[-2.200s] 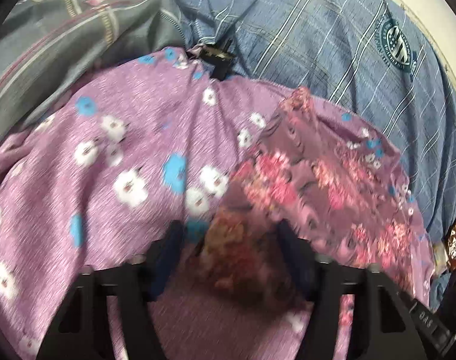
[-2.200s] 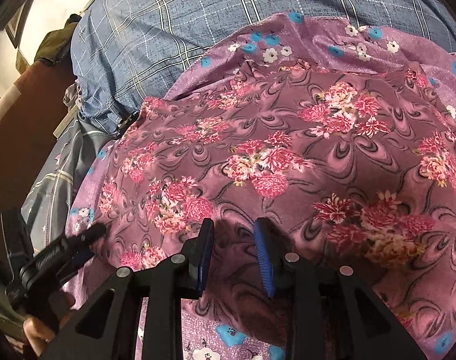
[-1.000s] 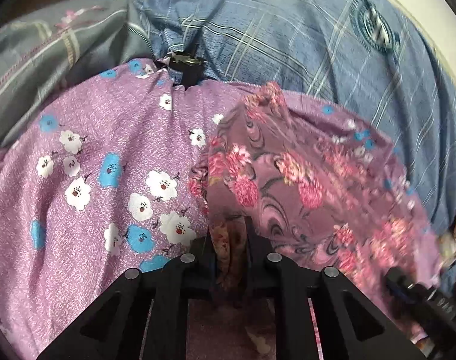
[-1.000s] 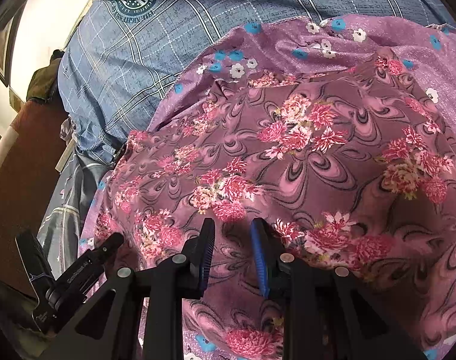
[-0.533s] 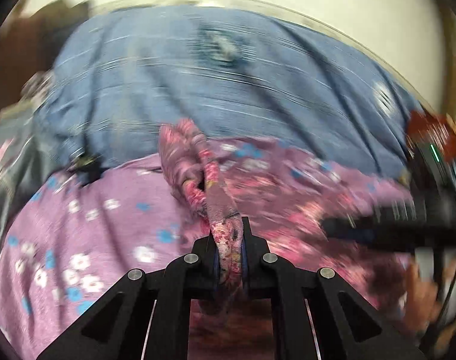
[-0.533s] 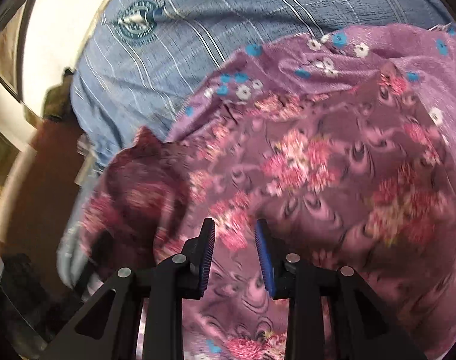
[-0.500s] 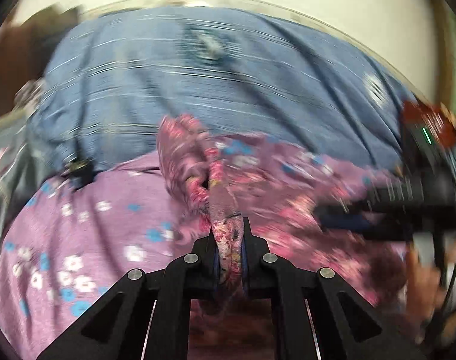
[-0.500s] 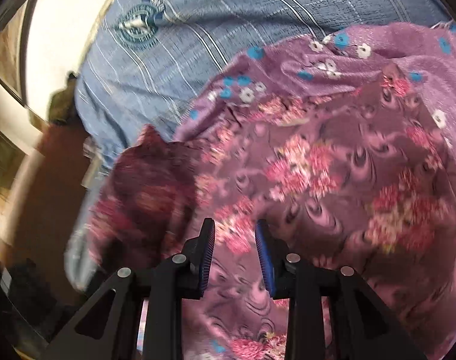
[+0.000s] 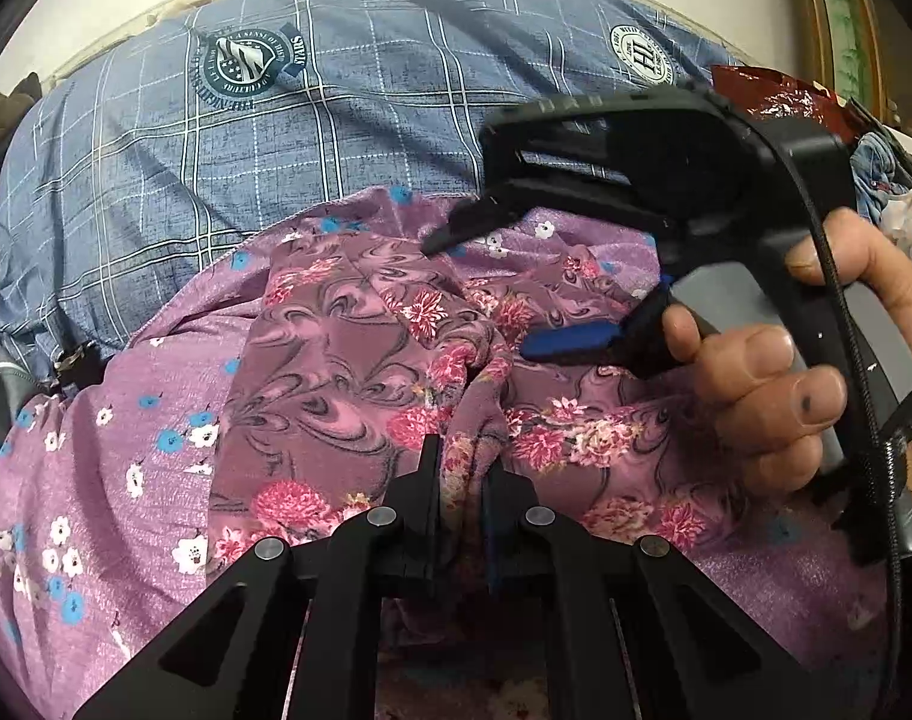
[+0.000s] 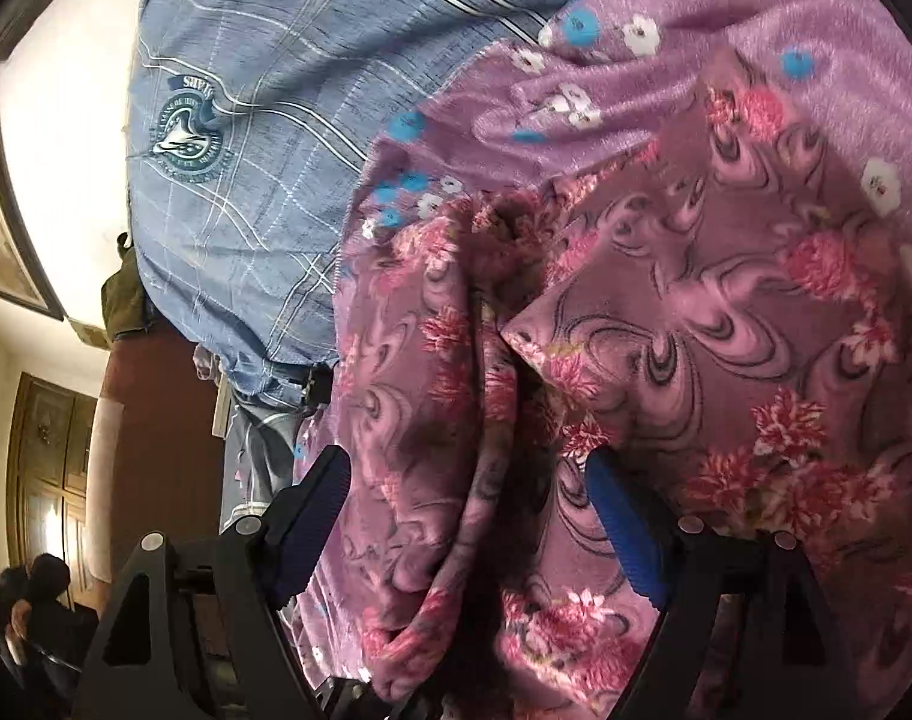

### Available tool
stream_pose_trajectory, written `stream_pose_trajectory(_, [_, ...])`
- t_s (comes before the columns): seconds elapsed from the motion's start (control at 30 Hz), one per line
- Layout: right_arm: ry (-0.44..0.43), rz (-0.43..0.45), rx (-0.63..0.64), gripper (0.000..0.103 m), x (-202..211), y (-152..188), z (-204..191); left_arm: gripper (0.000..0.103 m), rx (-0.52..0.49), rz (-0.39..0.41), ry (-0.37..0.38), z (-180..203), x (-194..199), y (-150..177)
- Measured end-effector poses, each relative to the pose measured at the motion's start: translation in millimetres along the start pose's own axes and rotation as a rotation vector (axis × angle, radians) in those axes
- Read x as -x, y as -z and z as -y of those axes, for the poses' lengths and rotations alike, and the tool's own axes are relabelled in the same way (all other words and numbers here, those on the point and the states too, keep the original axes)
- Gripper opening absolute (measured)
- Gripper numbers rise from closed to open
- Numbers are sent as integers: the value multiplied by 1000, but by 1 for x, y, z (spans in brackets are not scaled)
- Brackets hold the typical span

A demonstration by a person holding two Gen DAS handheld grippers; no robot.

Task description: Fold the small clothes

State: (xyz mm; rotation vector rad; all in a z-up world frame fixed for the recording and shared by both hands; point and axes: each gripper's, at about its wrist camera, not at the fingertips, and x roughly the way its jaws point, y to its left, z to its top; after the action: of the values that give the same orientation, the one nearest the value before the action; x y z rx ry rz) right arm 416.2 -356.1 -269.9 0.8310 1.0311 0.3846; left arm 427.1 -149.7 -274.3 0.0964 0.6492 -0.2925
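A: While the blue checked bedcover [image 9: 360, 138] fills the back of both views, what writing does it carry?

B: Two round crests. The dark green one [image 9: 246, 63] has "STARS" on a ribbon; the white one [image 9: 643, 54] shows "HH". The smaller lettering is too fine to read.

A: What lies on the cover?

B: A lilac cloth with blue and white flowers [image 9: 96, 468], and on it the task's garment, a mauve cloth with pink roses and dark swirls [image 9: 348, 360], bunched into folds in the middle.

A: And around them?

B: A crinkled red foil packet [image 9: 774, 93] at the far right edge, and a dark wooden door [image 10: 42, 468] off to the left.

A: The grippers?

B: The left gripper [image 9: 463, 480] is pinched tight on a raised ridge of the rose cloth. The right gripper [image 10: 468, 516], held in a hand [image 9: 774, 384], has its jaws opening wide; a fold of the same cloth lies between them, touching neither pad.
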Motion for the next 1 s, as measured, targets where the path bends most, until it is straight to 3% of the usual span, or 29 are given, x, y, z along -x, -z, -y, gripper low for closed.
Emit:
stream_pose_trajectory(0.1, [-46,-13,33,76,-9,3,-15,8,-22,6,-11,4,4,-3])
stream_pose_trajectory(0.17, [4,-15,70,63,-18,7,-23,8,-29,14,-12,7,8,-2])
stream_pose_trajectory(0.23, [94,-18,151,27,-31,13,-34,8,-29,26,-1,6,11,-3])
stream_pose_trajectory(0.33, [108,22,220,14,-23,17,-46,8,-20,55,42,4,20,-10])
stream_pose_trajectory(0.5, [98,214,342,12,36,17,-71,9,-11,160,166,21,41,-35])
stream_pose_trajectory(0.57, [120,290,390,12,58,16,-76,12,-2,171,257,35,40,-44])
stream_pose_trajectory(0.67, [179,356,368,12,81,5,-60,39,-7,128,328,53,32,-43])
stream_pose_trajectory(0.7, [212,360,339,12,84,-1,-45,53,-18,113,320,56,29,-42])
stream_pose_trajectory(0.73, [267,359,307,11,84,-7,-26,57,-41,101,308,58,27,-39])
stream_pose_trajectory(0.8, [346,337,224,9,82,-19,11,56,-103,104,280,58,30,-34])
stream_pose_trajectory(0.9, [363,278,94,10,78,-28,57,61,-156,140,273,44,45,-30])
stream_pose_trajectory(1.0, [365,314,77,18,95,-28,46,66,-126,162,188,12,50,-28])
